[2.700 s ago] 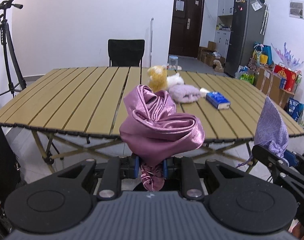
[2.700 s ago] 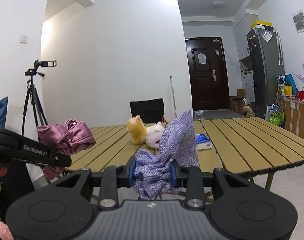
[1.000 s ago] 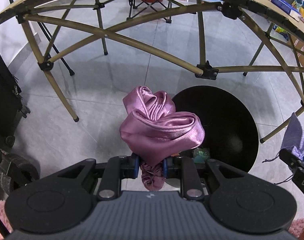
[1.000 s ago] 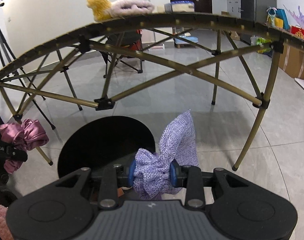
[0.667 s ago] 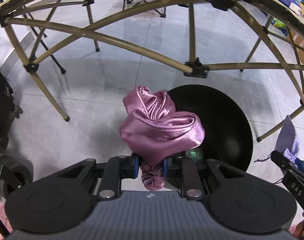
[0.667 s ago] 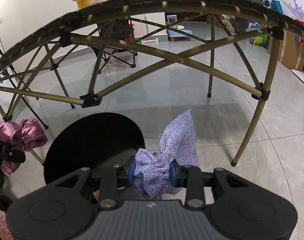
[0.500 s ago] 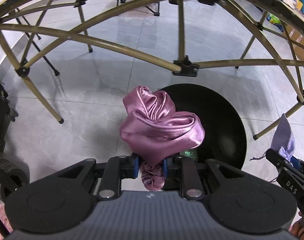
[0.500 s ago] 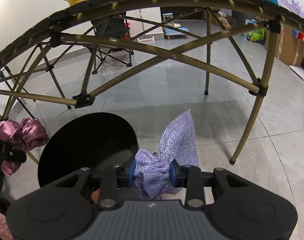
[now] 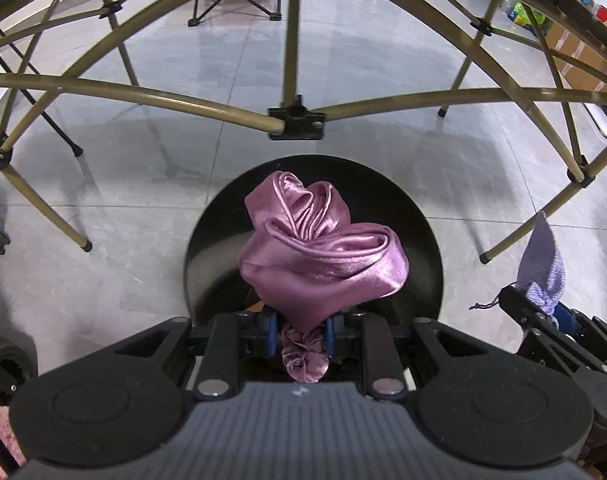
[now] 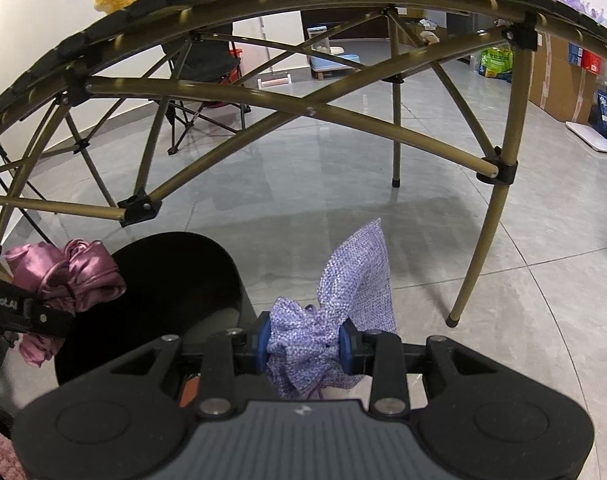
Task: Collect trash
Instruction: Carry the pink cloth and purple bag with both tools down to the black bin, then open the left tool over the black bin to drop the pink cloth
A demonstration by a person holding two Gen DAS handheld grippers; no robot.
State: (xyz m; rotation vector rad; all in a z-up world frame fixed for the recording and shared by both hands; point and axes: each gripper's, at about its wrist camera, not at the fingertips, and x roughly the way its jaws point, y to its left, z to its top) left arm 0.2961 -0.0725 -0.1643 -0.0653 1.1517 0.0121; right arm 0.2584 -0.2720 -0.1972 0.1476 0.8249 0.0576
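Now above the black bin (image 9: pixel 223 248), both fingers pinch pouches hiding its inside.

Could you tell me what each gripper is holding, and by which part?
The left gripper pinches a pink satin pouch at its gathered neck. The right gripper pinches a purple woven pouch, also at its gathered neck.

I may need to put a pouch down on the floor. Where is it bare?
Bare tile lies right of the black bin, out to the table leg. More bare tile sits left of the bin. Crowded: cartons along the far right.
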